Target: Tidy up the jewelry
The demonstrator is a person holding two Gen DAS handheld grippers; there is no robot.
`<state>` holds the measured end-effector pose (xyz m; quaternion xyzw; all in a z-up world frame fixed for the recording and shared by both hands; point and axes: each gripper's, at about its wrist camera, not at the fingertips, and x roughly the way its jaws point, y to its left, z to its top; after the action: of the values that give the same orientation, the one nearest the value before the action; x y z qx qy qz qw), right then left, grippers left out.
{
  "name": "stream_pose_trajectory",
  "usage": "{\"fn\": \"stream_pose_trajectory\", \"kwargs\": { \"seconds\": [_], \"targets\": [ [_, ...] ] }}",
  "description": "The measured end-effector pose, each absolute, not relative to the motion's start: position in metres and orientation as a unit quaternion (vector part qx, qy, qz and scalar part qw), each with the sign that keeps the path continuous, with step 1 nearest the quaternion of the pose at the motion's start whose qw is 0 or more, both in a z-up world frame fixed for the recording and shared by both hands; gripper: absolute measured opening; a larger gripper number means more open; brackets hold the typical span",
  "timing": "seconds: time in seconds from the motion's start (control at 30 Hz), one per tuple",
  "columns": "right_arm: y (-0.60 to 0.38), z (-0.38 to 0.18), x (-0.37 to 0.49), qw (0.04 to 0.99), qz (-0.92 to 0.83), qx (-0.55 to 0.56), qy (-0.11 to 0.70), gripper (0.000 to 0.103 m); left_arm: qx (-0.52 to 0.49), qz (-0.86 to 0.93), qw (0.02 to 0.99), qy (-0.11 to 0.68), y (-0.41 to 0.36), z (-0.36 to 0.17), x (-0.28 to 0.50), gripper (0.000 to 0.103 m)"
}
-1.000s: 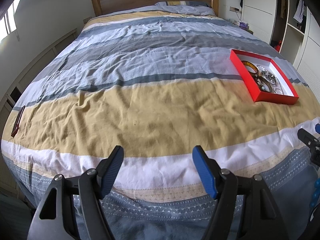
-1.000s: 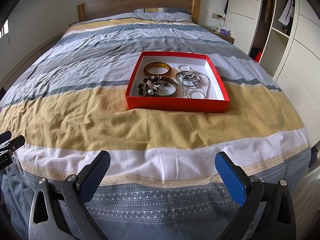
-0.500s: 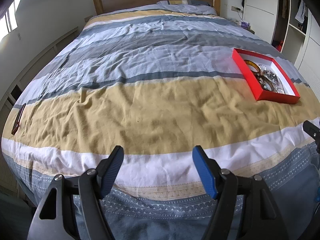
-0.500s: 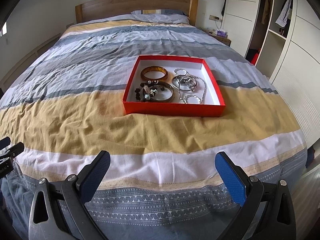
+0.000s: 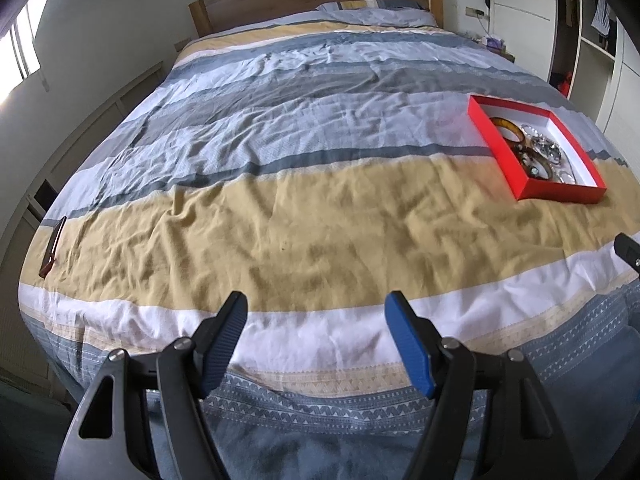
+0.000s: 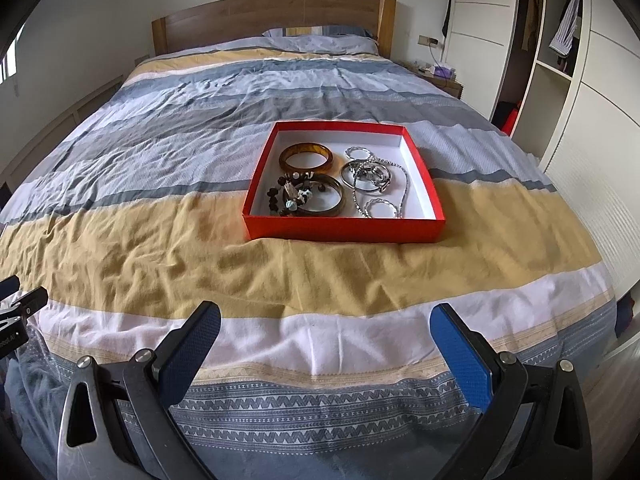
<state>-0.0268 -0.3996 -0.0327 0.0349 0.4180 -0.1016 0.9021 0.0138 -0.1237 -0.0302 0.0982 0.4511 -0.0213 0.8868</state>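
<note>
Both grippers spread wide and holding nothing: left gripper (image 5: 316,322) and right gripper (image 6: 326,332) parked over the foot end of the striped duvet (image 6: 160,240), well short of the red box (image 6: 344,230). Box sitting on the duvet right where the yellow band meets the grey one, straight ahead of the right gripper, far off to the right of the left one.

Inside the box, everything piled together: amber bangle (image 6: 306,157) toward the box's far left, dark metal bangle (image 6: 320,200) nearer the front wall with a beaded bracelet (image 6: 290,196) draped over it, silver bangles (image 6: 366,174) to the right of those, thin silver chain (image 6: 404,188) snaking along the right side.

Likely trouble from here:
- Chain and beads tangled over the bangles, so lifting one piece probably drags a neighbour along.
- Soft, wrinkled bedding under the box, so pushing down on a wall could tip or slide it.
- Smooth round bangles slipping out of a pinch if grabbed off-centre.

Also a dark flat thing, maybe a phone (image 5: 52,246), way off at the duvet's left edge.

Compared with a second ago: box a bit higher and smaller in the right view, so slightly backed off. Jaws just as wide as then, jewelry unmoved.
</note>
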Motion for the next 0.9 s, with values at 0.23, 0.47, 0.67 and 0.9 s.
{"fn": "stream_pose_trajectory", "kwargs": {
  "seconds": [0.23,0.47,0.67,0.9],
  "targets": [
    [-0.406,-0.036,-0.028,0.903,-0.099,0.046,0.416,0.102,0.112,-0.021,0.884,0.453,-0.133,-0.03,0.011,0.07],
    [-0.41,-0.041,-0.028,0.902,-0.096,0.052,0.417,0.102,0.123,-0.02,0.884,0.451,-0.139,-0.03,0.01,0.07],
    [-0.41,-0.046,-0.025,0.9,-0.095,0.053,0.421,0.102,0.122,-0.018,0.882,0.454,-0.138,-0.033,0.012,0.07],
    [-0.408,-0.05,-0.022,0.898,-0.096,0.05,0.428,0.102,0.122,-0.017,0.881,0.456,-0.135,-0.037,0.015,0.07]
  ]
}}
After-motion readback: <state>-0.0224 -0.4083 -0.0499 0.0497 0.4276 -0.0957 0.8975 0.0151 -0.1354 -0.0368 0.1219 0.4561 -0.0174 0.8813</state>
